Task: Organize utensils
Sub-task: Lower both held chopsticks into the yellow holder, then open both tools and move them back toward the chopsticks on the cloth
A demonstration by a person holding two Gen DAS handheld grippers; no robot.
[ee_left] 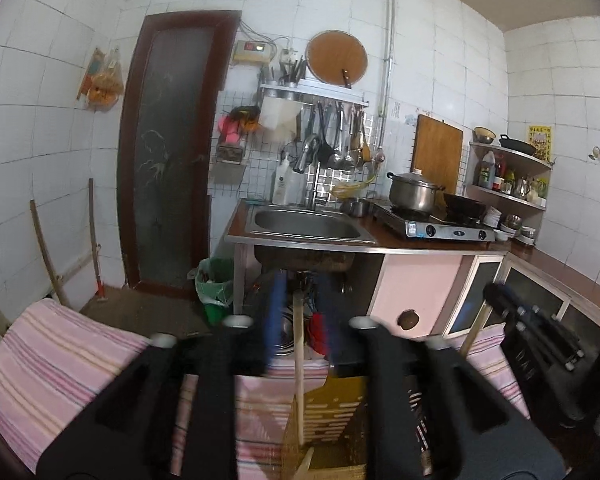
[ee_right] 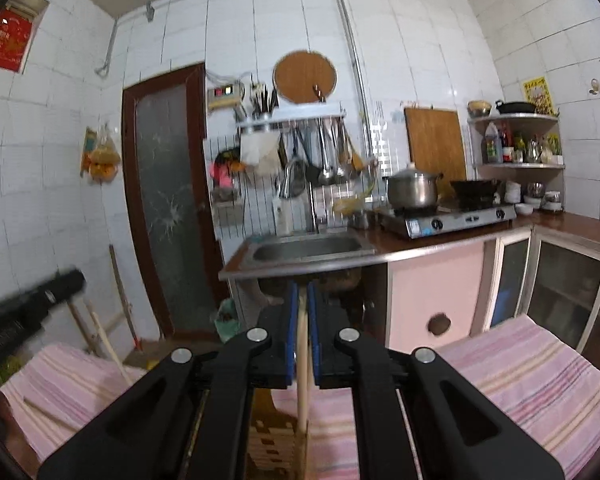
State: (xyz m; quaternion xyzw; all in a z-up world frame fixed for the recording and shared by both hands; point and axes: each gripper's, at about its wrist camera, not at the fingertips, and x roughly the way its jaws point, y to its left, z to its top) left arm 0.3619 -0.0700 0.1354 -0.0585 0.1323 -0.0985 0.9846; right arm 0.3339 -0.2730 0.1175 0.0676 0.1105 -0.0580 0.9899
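My right gripper [ee_right: 302, 322] is shut on a pale wooden stick [ee_right: 302, 376], held upright with its lower end in a slotted wooden utensil holder [ee_right: 276, 444] on the pink striped cloth [ee_right: 532, 384]. My left gripper [ee_left: 298, 312] is open, its blue pads either side of another upright wooden stick [ee_left: 298, 364] that stands in the holder [ee_left: 332, 416] without touching it. The right gripper [ee_left: 532, 332] shows at the right of the left wrist view with its stick [ee_left: 474, 330]. The left gripper [ee_right: 32, 308] shows blurred at the left of the right wrist view.
Behind the cloth-covered table stand a sink counter [ee_left: 308, 224], a gas stove with a steel pot [ee_left: 414, 194], pink cabinets [ee_left: 416, 292] and a green bin [ee_left: 216, 284]. Ladles hang on a wall rack [ee_left: 340, 136]. More sticks lie at the table's left [ee_right: 100, 332].
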